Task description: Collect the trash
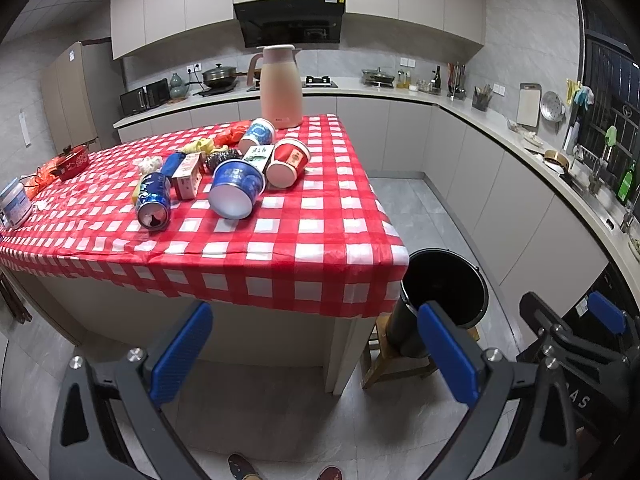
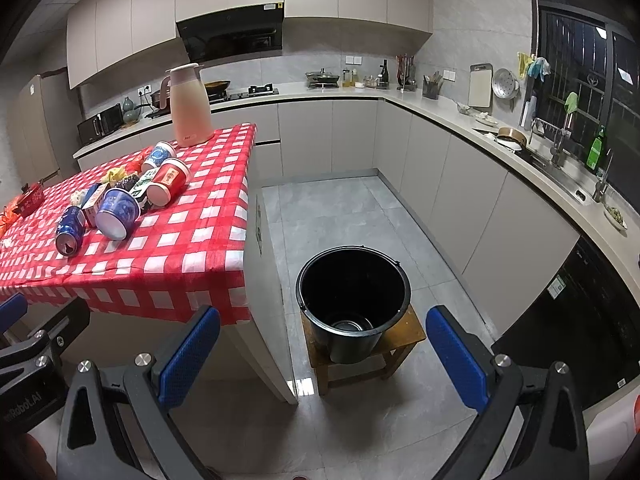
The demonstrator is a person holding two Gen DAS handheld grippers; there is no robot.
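Trash lies in a heap on the red checked table (image 1: 280,248): a blue can (image 1: 153,200), a blue paper bowl (image 1: 235,194), a red paper cup (image 1: 287,163), a blue-white cup (image 1: 257,135), small cartons (image 1: 187,175) and crumpled wrappers. The heap also shows in the right wrist view, with the can (image 2: 71,230) and bowl (image 2: 117,213). A black bucket (image 2: 354,300) stands on a wooden stool (image 2: 404,332) right of the table; something round lies in its bottom. My left gripper (image 1: 316,354) is open and empty, before the table's front edge. My right gripper (image 2: 324,356) is open and empty, in front of the bucket.
A pink thermos jug (image 1: 279,88) stands at the table's far edge. A white jar (image 1: 14,204) and a red toy pot (image 1: 72,162) sit at the table's left. Kitchen counters (image 2: 500,136) run along the back and right. Grey tiled floor (image 2: 344,216) lies between.
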